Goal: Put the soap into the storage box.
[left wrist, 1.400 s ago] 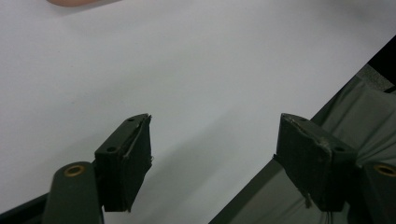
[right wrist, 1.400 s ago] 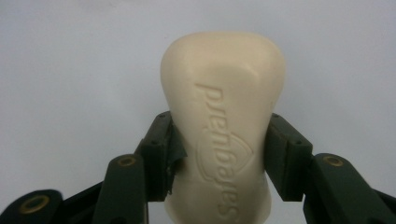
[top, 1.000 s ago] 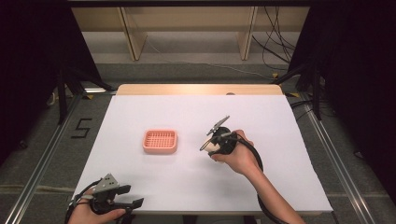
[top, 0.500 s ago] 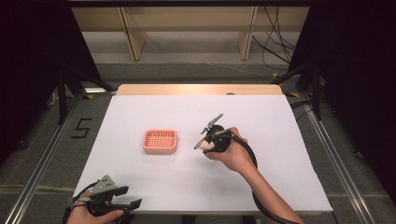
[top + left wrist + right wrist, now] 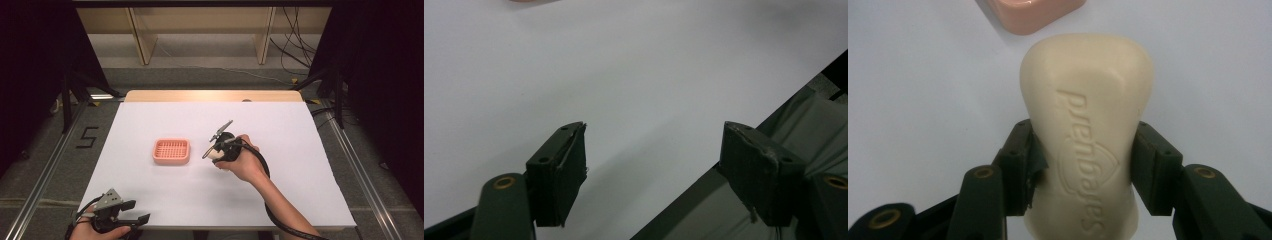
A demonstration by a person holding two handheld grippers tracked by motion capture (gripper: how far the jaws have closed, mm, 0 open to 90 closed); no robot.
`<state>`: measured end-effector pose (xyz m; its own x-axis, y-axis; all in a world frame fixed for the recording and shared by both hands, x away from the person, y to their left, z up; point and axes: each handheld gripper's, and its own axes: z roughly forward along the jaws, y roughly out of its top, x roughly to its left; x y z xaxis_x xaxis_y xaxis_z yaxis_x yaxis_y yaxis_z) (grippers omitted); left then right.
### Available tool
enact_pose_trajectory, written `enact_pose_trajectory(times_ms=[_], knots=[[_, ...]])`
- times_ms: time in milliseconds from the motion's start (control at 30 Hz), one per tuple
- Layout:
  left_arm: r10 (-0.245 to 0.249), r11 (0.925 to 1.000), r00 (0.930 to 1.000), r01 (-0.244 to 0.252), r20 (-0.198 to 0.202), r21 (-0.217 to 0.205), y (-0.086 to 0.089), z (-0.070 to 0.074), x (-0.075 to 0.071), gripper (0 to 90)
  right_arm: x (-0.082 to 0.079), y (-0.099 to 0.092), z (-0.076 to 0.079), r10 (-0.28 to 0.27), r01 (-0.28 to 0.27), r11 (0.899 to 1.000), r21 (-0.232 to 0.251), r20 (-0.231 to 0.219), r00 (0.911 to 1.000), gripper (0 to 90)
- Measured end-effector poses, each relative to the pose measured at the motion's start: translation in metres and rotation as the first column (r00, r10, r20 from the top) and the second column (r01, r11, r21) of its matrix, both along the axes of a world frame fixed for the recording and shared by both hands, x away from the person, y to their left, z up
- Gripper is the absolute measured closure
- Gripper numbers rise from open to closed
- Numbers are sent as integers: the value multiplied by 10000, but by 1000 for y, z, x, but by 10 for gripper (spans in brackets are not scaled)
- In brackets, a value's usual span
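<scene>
A cream bar of soap point(image 5: 1085, 135) with embossed lettering is clamped between the jaws of my right gripper point(image 5: 1080, 167), held above the white table point(image 5: 300, 150). In the high view that right gripper point(image 5: 216, 154) sits just right of a pink ridged soap dish point(image 5: 171, 151), and the soap point(image 5: 215, 154) peeks out beneath it. The dish's corner point(image 5: 1033, 12) shows just beyond the soap's far end. My left gripper point(image 5: 131, 225) rests at the table's front left corner; its jaws stand wide apart over the table edge with nothing between them point(image 5: 654, 165).
A wooden strip point(image 5: 215, 96) borders the table's far edge. Metal rails point(image 5: 45, 165) run along both sides on the grey floor. Cables point(image 5: 295, 55) and shelf legs lie beyond the table. A black cable point(image 5: 265, 200) trails along the right forearm.
My right gripper has carried the soap leftward, closer to the pink dish. The left gripper has slid slightly back toward the front corner.
</scene>
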<state>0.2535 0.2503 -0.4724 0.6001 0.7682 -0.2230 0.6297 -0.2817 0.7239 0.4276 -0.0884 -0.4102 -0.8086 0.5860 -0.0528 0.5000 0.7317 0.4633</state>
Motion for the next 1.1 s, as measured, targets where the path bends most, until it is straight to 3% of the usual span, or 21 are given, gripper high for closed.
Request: enact_pose_trajectory(times_ms=[267,300,500,800,900,967,1100], knots=[[63,9999,10000,-63,-25,100,3,0,-2,264,3,9,0,85,-85,10000,0,81,9999,505],[61,9995,10000,-59,-65,304,4,1,-1,264,3,9,1,115,-115,9999,-6,82,9999,505],[120,9999,9999,-121,31,90,3,0,-3,269,5,15,0,281,-281,9996,3,44,9996,505],[251,9994,9996,-255,147,254,5,1,-4,274,6,22,-3,255,-255,9997,-4,-5,9997,506],[251,9997,9997,-251,-43,-22,4,2,-4,276,7,25,-3,329,-329,9995,13,11,9995,505],[160,9997,9998,-163,152,200,5,2,-4,278,8,27,-4,430,-431,9991,16,45,9991,505],[130,9997,9998,-133,161,194,5,2,-4,281,9,31,-4,551,-550,9985,-21,103,9984,505]])
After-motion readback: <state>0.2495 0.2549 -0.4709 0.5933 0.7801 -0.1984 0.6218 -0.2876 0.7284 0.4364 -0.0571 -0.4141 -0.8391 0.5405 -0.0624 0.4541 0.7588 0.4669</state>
